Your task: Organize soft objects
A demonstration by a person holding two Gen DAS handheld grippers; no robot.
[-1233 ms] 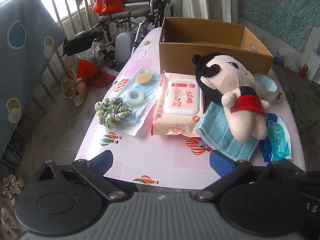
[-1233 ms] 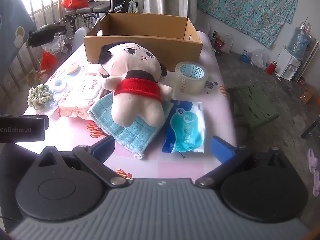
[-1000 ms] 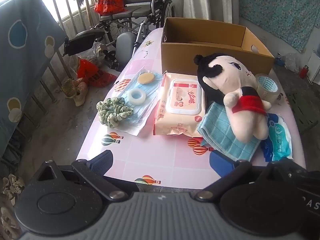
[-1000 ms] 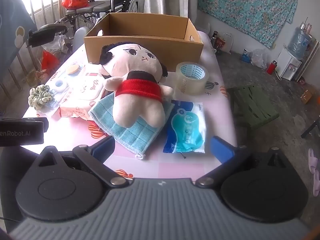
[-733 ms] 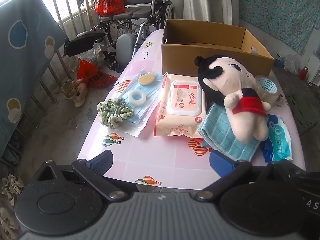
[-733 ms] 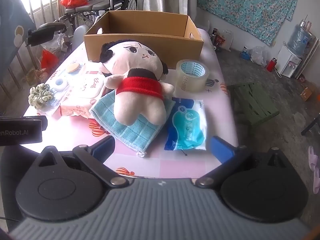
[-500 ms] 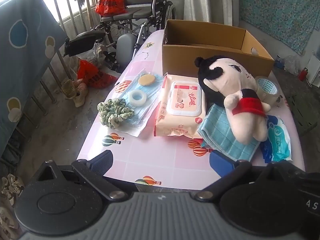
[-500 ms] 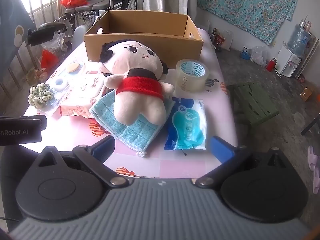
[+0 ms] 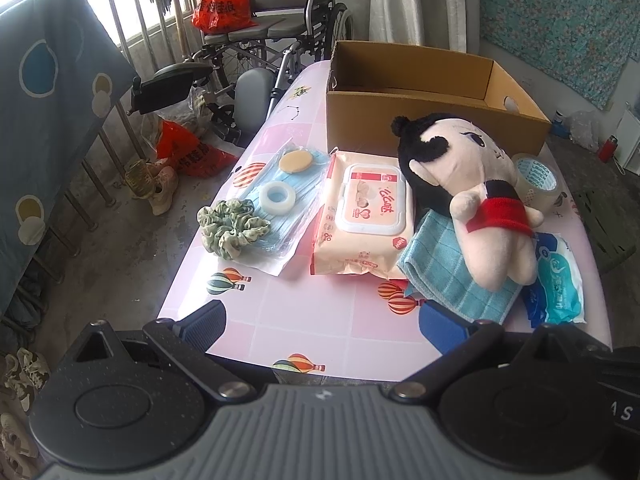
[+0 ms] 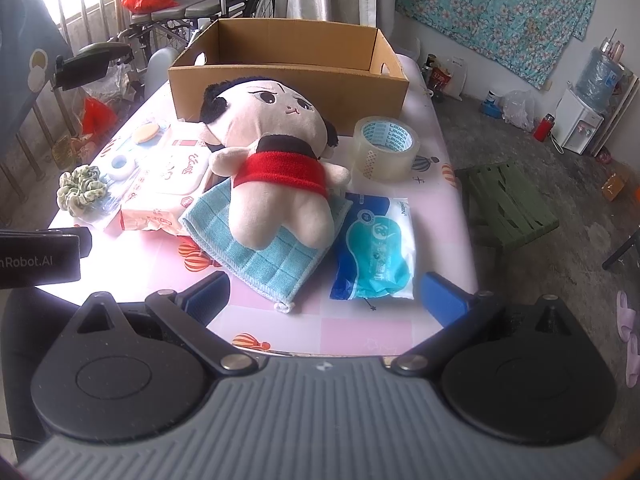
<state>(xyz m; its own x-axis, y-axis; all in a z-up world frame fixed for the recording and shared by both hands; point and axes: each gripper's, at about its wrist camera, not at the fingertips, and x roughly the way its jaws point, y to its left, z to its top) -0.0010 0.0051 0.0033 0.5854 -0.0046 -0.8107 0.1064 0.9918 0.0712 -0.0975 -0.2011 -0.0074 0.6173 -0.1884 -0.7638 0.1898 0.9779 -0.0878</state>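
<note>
Left wrist view: the left gripper (image 9: 322, 326) hangs spread and empty at the table's (image 9: 276, 304) near edge; only here the wet wipes pack (image 9: 362, 216) lid shows whole.

Right wrist view: the right gripper (image 10: 326, 294) gapes, empty. The plush doll (image 10: 276, 168) lies face-up on the blue cloth (image 10: 264, 256), head toward the cardboard box (image 10: 288, 76), legs toward the camera.

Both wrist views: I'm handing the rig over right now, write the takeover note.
Left gripper: open, empty, hovering at the table's near edge.
Right gripper: open, empty, also at the near edge.
Cardboard box: at the far end; what shows of its inside looks empty.
Plush doll lies on the blue cloth. Green scrunchie sits on the mask pack. Wipes pack, tissue pack and tape roll are on the table.
Done: nothing moved yet.
Left: sort out the soft items, probably into the box.
</note>
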